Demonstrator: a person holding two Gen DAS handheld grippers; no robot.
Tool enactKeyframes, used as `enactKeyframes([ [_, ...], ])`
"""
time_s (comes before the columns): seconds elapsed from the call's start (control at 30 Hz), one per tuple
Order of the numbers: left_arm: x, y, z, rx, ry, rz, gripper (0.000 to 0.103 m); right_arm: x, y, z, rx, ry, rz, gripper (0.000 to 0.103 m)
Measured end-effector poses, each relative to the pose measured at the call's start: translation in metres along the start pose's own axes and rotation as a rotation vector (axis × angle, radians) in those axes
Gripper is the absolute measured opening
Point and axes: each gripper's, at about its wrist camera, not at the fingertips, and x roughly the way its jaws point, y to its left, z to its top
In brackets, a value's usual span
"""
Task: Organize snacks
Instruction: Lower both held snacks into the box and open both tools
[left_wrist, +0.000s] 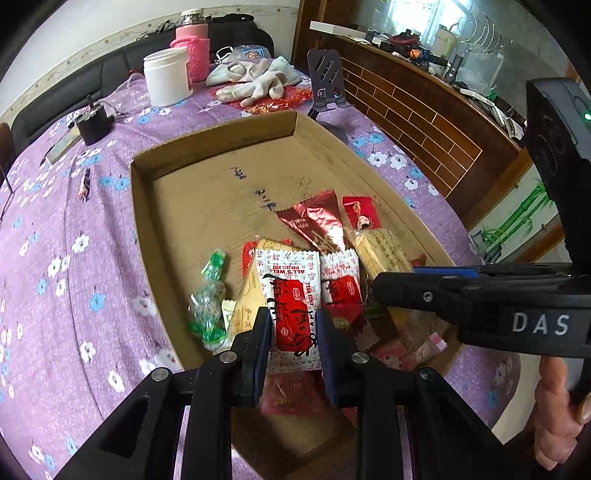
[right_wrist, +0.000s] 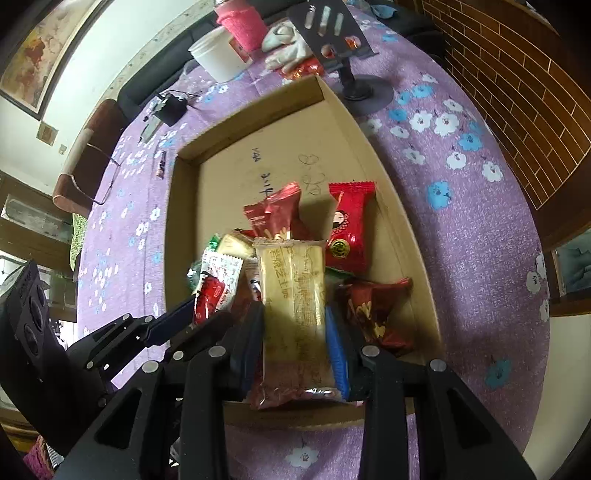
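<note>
Over a cardboard tray (left_wrist: 373, 173) on a floral tablecloth (left_wrist: 74, 258), the left gripper (left_wrist: 293, 328) clamps a red-and-white snack packet (left_wrist: 291, 291); the right gripper (right_wrist: 295, 332) pinches a golden biscuit packet (right_wrist: 293, 295) above piled snacks.

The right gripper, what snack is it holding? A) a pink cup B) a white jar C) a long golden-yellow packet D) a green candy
C: in the right wrist view the right gripper has its fingers pressed on both sides of the long golden-yellow packet, above the cardboard box.
</note>
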Motion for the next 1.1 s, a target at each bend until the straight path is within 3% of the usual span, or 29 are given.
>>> enactKeyframes([
  [0.53,0.024,0.010,0.028,0.006,-0.023,0.025,0.025,0.028,0.001,0.033,-0.030,-0.033,-0.077,0.032],
  [1.1,0.023,0.007,0.025,0.036,-0.032,0.035,0.025,0.023,0.000,0.029,-0.031,-0.063,-0.093,0.032],
])
